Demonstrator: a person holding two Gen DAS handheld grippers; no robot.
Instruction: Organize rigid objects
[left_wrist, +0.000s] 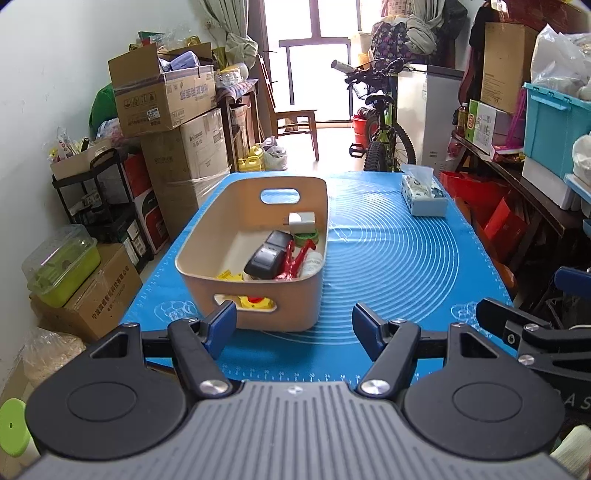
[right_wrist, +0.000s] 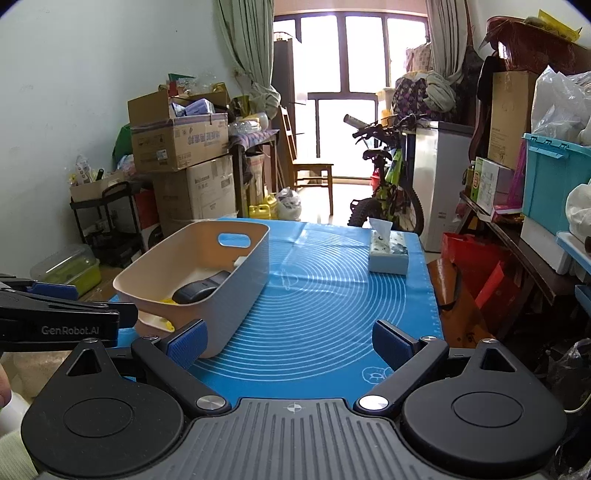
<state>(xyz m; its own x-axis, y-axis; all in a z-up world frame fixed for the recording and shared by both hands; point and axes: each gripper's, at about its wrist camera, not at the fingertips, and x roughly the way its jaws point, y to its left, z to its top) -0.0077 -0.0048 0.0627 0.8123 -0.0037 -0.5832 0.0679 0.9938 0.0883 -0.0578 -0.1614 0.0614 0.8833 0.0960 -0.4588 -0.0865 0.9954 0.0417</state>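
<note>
A beige bin (left_wrist: 207, 236) (right_wrist: 255, 266) with handle slots stands on the blue mat (left_wrist: 388, 258) (right_wrist: 332, 302). Inside it lie a black device (left_wrist: 267, 256) (right_wrist: 199, 290), a red clip (left_wrist: 295, 260), a white charger (left_wrist: 301, 220), a green piece (left_wrist: 306, 236) and yellow parts (left_wrist: 231, 275). My left gripper (left_wrist: 293, 325) is open just short of the bin's near wall, nothing between its blue pads. My right gripper (right_wrist: 290, 343) is open over bare mat, right of the bin's near corner. Each gripper shows at the edge of the other's view.
A tissue box (left_wrist: 423, 195) (right_wrist: 388, 254) sits at the mat's far right. Stacked cardboard boxes (left_wrist: 166, 96) and a black cart (left_wrist: 99, 199) line the left wall. A bicycle (left_wrist: 380, 129) stands beyond the table. Shelves with a teal crate (left_wrist: 554, 125) crowd the right.
</note>
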